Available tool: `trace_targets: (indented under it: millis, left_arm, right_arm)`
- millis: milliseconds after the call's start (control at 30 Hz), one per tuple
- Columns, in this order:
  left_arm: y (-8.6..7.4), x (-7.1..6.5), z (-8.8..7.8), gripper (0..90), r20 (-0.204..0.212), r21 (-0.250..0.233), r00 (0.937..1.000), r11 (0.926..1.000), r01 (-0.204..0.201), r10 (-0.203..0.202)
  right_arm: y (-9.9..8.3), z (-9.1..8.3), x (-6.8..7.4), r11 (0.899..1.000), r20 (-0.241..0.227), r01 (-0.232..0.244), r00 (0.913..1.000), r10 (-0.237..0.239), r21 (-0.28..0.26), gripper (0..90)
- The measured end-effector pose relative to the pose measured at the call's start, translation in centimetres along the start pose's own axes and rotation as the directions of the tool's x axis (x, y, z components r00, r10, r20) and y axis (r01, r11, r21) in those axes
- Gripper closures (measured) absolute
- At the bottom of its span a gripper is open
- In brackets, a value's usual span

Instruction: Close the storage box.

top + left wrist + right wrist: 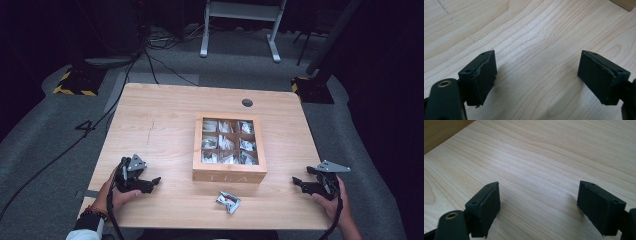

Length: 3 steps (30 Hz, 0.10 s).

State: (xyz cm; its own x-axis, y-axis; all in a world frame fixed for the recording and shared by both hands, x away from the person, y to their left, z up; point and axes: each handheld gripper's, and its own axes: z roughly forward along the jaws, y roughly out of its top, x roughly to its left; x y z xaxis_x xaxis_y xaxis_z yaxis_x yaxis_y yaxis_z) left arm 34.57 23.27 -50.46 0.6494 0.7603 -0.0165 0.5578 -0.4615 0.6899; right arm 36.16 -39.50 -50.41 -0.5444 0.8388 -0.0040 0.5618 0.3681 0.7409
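A small silver tea packet (228, 201) with a touch of red on it lay crumpled on the worktop (160, 130), just in front of the wooden tea box (229, 175) and near its front wall, roughly midway between the two tools. The box was square, pale wood, with a windowed lid split into nine panes, each showing more silvery packets (its front carried faint lettering, too small to read). The left tool (156, 181) rested on the worktop well to the left of the box, its jaws spread apart with nothing but bare wood grain between them; the right tool (296, 181) sat well to the right of the box, jaws likewise wide apart and empty. Nothing lay between either tool and the packet. A round cable hole (247, 102) sat behind the box. In the gripper views, just a corner of the box showed at the edge, cut off.
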Motion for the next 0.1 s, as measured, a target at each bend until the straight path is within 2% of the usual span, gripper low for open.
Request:
trace_targets:
  millis: [100]
  left_arm:
    - [0.01,-0.01,0.03,15.9,0.0,-0.002,1.0,1.0,0.002,-0.002]
  right_arm:
    - [0.0,0.0,0.0,1.0,0.0,0.0,1.0,0.0,0.0,18.8]
